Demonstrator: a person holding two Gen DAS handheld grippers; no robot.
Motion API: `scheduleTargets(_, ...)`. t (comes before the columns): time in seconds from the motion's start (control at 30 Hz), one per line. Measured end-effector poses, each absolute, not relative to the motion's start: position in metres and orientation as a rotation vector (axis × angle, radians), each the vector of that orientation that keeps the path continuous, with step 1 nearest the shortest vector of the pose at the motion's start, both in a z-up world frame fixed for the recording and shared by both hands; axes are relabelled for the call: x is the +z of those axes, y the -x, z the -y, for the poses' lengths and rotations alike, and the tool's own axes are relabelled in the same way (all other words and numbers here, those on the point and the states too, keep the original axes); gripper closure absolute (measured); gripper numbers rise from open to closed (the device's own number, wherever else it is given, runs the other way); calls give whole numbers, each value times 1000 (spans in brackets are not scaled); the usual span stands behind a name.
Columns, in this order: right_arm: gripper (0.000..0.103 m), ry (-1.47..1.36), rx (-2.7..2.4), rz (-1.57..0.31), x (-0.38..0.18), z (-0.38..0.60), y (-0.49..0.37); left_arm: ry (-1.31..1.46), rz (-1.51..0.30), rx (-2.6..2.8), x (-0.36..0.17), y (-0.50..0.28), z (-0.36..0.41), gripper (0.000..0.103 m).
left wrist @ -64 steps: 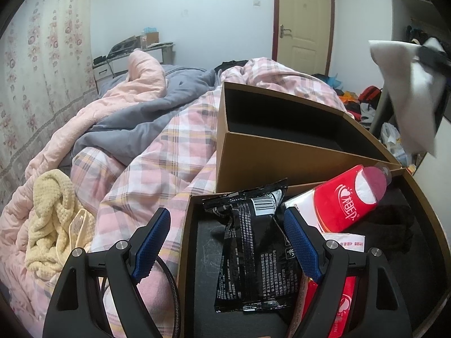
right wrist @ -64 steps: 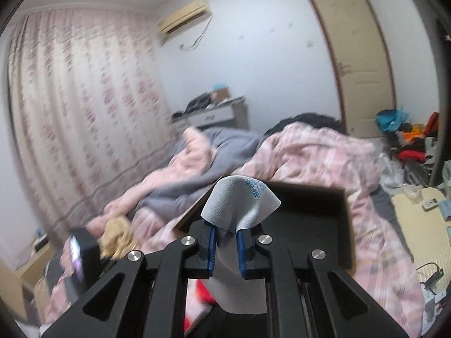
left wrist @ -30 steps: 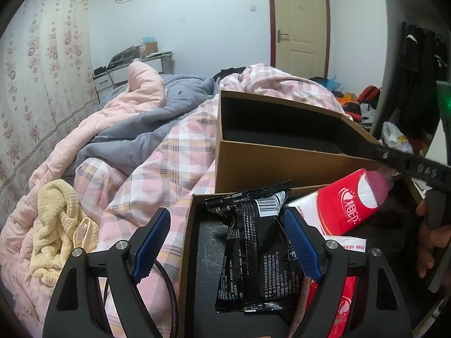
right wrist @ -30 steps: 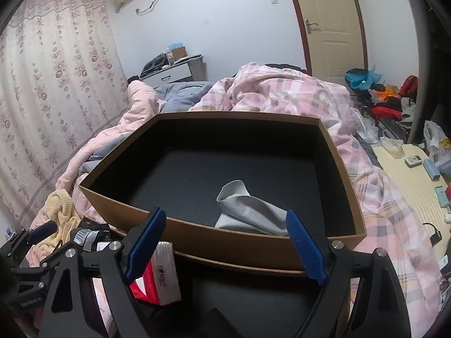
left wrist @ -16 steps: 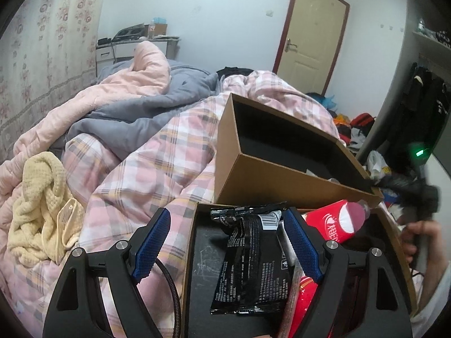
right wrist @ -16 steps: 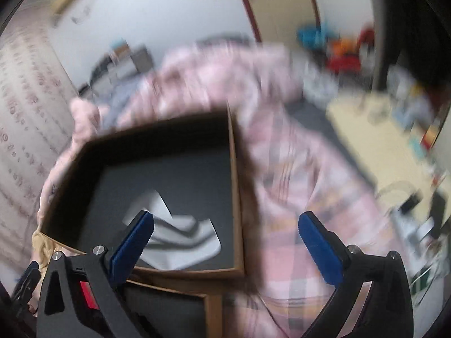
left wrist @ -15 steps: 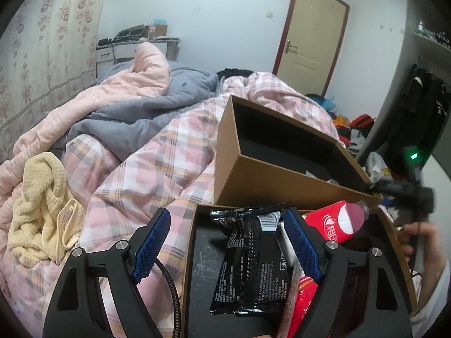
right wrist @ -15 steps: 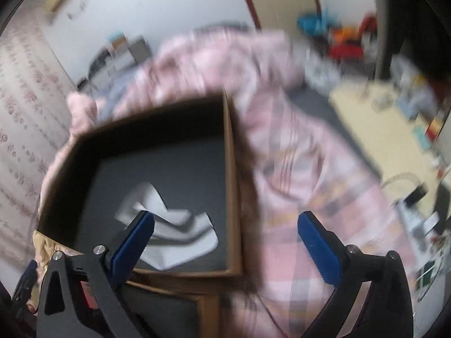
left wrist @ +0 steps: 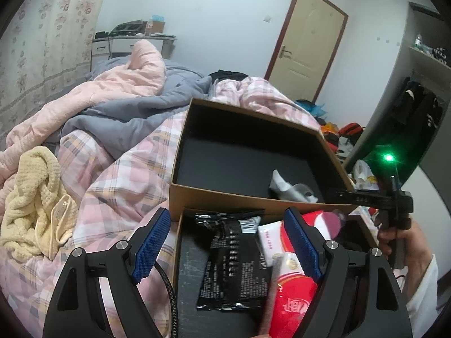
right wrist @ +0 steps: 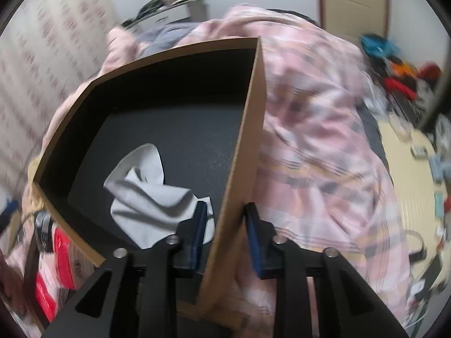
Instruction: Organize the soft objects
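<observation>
Now right tool (right wrist: pixel 225 235) tilted steeply down, its just-closing jaws astride the box wall (right wrist: pixel 239 166), contact unclear.

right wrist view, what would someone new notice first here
The right gripper straddles the side wall of the far box, one finger inside and one outside, its jaws having just been closing around it. Inside that box, beside the inner finger, lies a crumpled white cloth. From the left wrist view, the left gripper hangs open over the near box of snack packets.
</observation>
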State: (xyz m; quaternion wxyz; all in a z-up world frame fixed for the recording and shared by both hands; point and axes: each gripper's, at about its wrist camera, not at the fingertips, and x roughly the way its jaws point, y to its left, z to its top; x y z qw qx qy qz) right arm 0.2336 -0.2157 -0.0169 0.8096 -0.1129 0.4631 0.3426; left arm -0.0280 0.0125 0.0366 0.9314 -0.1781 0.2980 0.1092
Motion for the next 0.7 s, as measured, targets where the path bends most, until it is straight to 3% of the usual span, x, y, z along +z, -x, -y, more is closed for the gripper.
scheduleTargets(0.37,82,13,738,-971,-20,253,-235,295,-648,252,32,22,-2,23)
scheduleTargets(0.57,80,-73,731,-824,17,261,-204,272,-730,221,33,3,4,23)
scheduleTargets(0.6,72,-129,759,-776,24,268,-191,260,-736,217,34,-1,7,23)
scheduleTargets(0.67,41,-202,799,-720,29,272,-178,224,-752,199,32,-9,17,23)
scheduleTargets(0.7,19,-245,823,-686,30,274,-171,204,-757,185,31,-13,22,23)
